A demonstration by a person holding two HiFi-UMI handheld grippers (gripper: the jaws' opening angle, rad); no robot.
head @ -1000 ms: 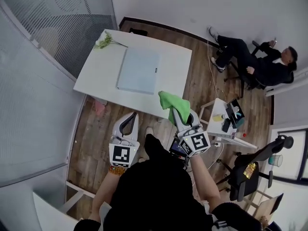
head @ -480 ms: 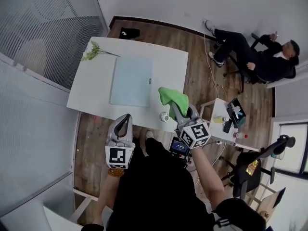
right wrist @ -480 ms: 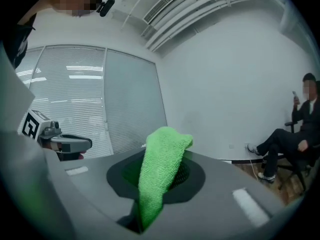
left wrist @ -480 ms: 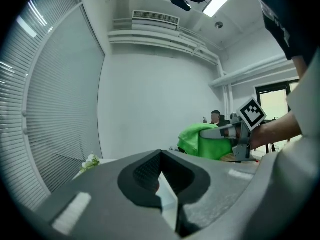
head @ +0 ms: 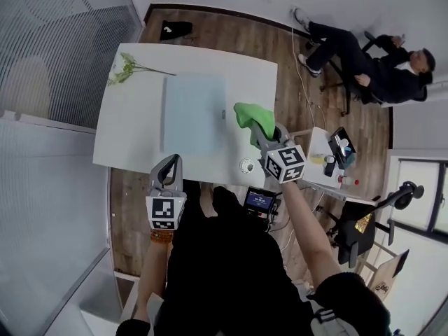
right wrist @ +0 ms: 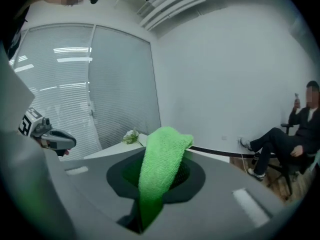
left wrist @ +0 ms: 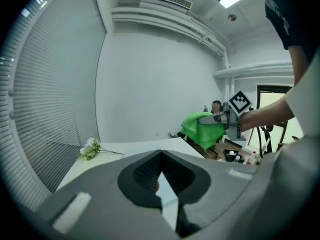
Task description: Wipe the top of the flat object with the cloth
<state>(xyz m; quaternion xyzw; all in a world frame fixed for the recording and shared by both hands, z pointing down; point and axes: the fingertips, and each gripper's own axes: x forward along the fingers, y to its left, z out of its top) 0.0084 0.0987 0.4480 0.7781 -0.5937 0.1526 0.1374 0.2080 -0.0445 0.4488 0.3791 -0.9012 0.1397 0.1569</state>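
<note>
The flat pale-blue object [head: 194, 113] lies on the white table [head: 133, 142], left of centre. My right gripper [head: 262, 128] is shut on the green cloth [head: 252, 117], which hangs above the table's right part, just right of the flat object. The right gripper view shows the cloth [right wrist: 162, 169] pinched between the jaws and folded over them. My left gripper [head: 169, 172] is shut with nothing in it, over the table's near edge. In the left gripper view its jaws [left wrist: 160, 181] meet, and the cloth [left wrist: 202, 129] and right gripper [left wrist: 230, 118] show ahead to the right.
A sprig of white flowers [head: 126, 67] lies at the table's far left corner. A small round object [head: 246, 165] sits near the table's right front. A cluttered side table [head: 329, 168] stands to the right. A person in black sits on a chair [head: 371, 68] far right.
The view has moved closer over the table. My right gripper has carried the cloth forward above the table's right side. The left gripper stays low near the front edge.
</note>
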